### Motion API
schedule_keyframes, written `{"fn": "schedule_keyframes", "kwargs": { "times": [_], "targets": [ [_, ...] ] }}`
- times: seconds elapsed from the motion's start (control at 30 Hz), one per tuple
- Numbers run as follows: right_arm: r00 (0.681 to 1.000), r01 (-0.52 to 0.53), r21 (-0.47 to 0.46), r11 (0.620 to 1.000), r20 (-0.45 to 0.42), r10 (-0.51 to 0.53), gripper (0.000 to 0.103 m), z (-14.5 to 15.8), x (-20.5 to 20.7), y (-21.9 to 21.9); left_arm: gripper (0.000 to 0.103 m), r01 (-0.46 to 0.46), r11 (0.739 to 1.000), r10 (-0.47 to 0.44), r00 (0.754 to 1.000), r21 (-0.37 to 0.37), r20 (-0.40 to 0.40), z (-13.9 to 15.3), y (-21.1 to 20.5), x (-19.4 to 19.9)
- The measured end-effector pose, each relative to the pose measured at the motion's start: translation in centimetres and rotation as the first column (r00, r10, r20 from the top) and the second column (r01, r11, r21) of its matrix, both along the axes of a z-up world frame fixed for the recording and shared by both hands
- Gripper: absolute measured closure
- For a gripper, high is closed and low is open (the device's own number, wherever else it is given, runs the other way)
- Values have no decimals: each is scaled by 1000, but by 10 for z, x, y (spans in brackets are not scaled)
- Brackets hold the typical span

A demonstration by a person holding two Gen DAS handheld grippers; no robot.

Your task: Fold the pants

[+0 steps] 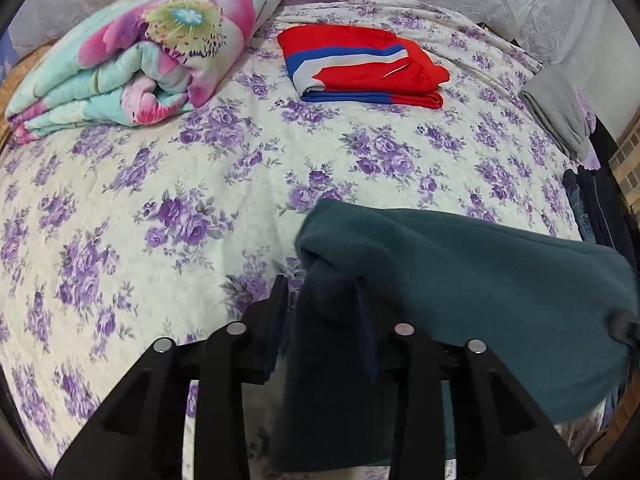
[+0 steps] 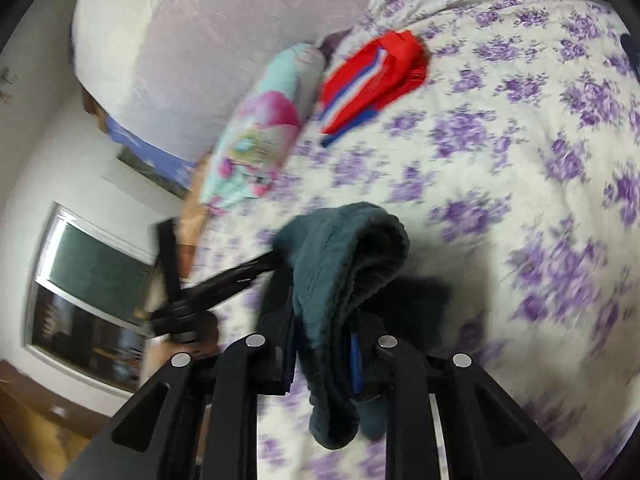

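Observation:
The dark teal fleece pants (image 1: 460, 280) hang over the bed's near edge, stretched between both grippers. My left gripper (image 1: 324, 300) is shut on one end of the cloth, which drapes down between its fingers. My right gripper (image 2: 324, 308) is shut on a bunched fold of the same teal pants (image 2: 344, 264), lifted above the sheet. The left gripper (image 2: 224, 280) shows blurred at the left of the right wrist view. The right gripper's edge (image 1: 622, 324) shows at the far right of the left wrist view.
The bed has a white sheet with purple flowers (image 1: 200, 184). A folded floral quilt (image 1: 132, 60) lies at the back left. Folded red, white and blue pants (image 1: 360, 64) lie at the back middle. A grey garment (image 1: 560, 108) and dark jeans (image 1: 592, 204) lie at the right edge. A window (image 2: 88, 288) is on the left wall.

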State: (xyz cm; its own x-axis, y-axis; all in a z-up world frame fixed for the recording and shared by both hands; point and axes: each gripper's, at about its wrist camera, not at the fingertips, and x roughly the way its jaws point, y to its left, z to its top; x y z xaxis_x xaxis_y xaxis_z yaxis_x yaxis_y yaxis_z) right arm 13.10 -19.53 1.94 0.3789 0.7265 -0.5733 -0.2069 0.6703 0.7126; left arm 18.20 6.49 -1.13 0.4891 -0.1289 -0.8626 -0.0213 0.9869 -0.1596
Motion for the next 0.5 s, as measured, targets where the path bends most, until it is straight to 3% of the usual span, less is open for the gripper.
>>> {"fn": "schedule_keyframes", "kwargs": {
  "times": [0.1, 0.13, 0.17, 0.27, 0.33, 0.43, 0.5],
  "targets": [
    [998, 26, -52, 998, -54, -29, 79, -19, -5, 1, 61, 16, 999, -17, 1000, -33, -2, -6, 5, 0],
    [992, 64, -174, 983, -94, -81, 76, -38, -7, -1, 55, 10, 999, -10, 1000, -37, -2, -8, 8, 0],
    [988, 75, -219, 973, -113, -101, 69, -47, -7, -2, 52, 2, 999, -2, 1000, -44, -2, -11, 11, -1],
    [987, 46, -207, 977, -143, -77, 53, -60, -18, -1, 45, 11, 998, -11, 1000, -56, 6, -10, 13, -6],
    [991, 38, -202, 979, -115, -63, 41, -55, -21, 5, 32, 25, 999, -25, 1000, -31, 14, -7, 14, -9],
    [993, 14, -203, 979, -113, -37, 37, -59, -17, 22, 25, 21, 999, -21, 1000, -35, 5, -8, 19, -14],
    [996, 13, -227, 974, -88, -34, 47, -64, -11, 31, 25, 43, 997, -45, 999, -57, -25, -15, 19, -14]
  ]
}}
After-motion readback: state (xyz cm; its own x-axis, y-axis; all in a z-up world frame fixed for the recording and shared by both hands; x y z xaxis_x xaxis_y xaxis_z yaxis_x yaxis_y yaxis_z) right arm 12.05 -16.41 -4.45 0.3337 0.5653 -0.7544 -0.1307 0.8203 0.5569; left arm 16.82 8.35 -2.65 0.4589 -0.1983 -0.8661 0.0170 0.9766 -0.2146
